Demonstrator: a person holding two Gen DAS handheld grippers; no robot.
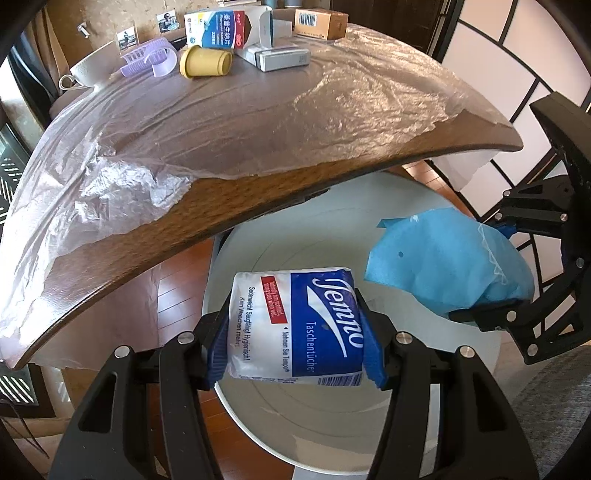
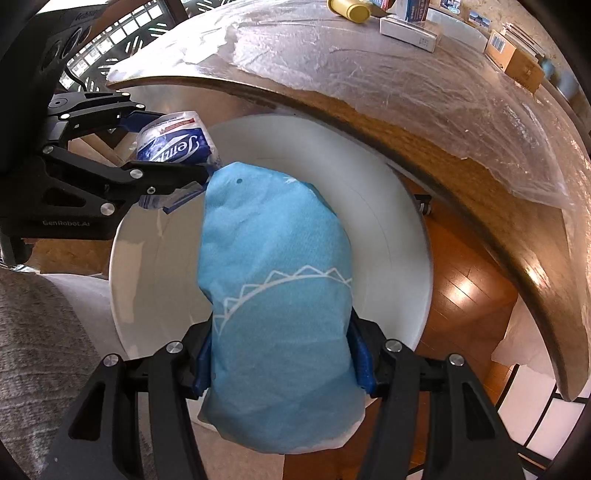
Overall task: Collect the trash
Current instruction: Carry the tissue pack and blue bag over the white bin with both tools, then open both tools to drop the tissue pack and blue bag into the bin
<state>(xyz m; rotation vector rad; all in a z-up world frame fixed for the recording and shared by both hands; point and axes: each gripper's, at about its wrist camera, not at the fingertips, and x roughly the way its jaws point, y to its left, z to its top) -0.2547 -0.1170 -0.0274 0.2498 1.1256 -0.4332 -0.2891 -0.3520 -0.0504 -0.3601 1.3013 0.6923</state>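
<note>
Beside the wooden table's edge (image 1: pixel 258 192), over the white bin (image 1: pixel 266 258), the left gripper (image 1: pixel 295 328) is clamping a tissue pack (image 1: pixel 295 325); the right gripper (image 2: pixel 284 354) is clamping a blue wrapper (image 2: pixel 277 295).

Both wrist views look down, close (opposite sides), sharing the white bin (image 1: pixel 461 354).

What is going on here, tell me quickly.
A person with a gripper in each hand is clearing trash from a table. The left gripper is shut on a Tempo tissue pack, and the right gripper is shut on a blue wrapper. Both are held above the open white bin beside the wooden table; neither has been dropped yet. A yellow cup lying on its side and several boxes are on the table's far side.
</note>
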